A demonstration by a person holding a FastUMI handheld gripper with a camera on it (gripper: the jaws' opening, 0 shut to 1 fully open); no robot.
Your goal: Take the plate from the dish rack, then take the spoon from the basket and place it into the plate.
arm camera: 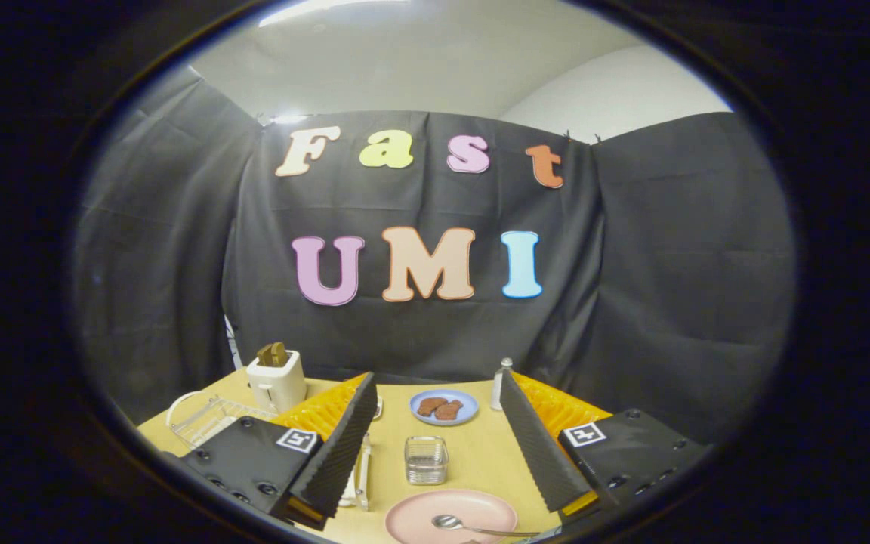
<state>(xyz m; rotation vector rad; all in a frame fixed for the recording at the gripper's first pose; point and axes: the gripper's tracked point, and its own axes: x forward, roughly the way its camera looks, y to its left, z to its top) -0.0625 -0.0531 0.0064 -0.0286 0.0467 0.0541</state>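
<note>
In the gripper view, the gripper (435, 453) is seen with its jaws spread wide apart, and nothing is held or touched by either of them; the two fingers (340, 446) slant outward over a pale wooden desk (480, 461). Between the jaws, at the near edge of the desk, a pink plate (420, 517) is laid flat, and a metal spoon (459, 524) is found resting in it, its bowl toward the left and its handle running off to the right, toward the right finger. Just beyond the plate, still between the fingers, a small wire basket (426, 459) stands upright on the desk. Farther off, beyond the fingertips, a small blue plate (444, 406) is set down with two brown pieces of food (439, 409) on it. To the right of that blue plate, close beside the tip of the right finger, a slim white bottle-like object (500, 384) stands upright. On the far left of the desk a white toaster (276, 379) is placed, with brown slices (272, 353) sticking out of its top. Nearer and to the left of the toaster, a wire dish rack (205, 419) is partly hidden behind the left side of the gripper. Just beside the left finger, a pale utensil-like object (359, 476) lies on the desk; what it is cannot be told. The desk is backed by the black cloth wall of the booth (669, 264).
</note>
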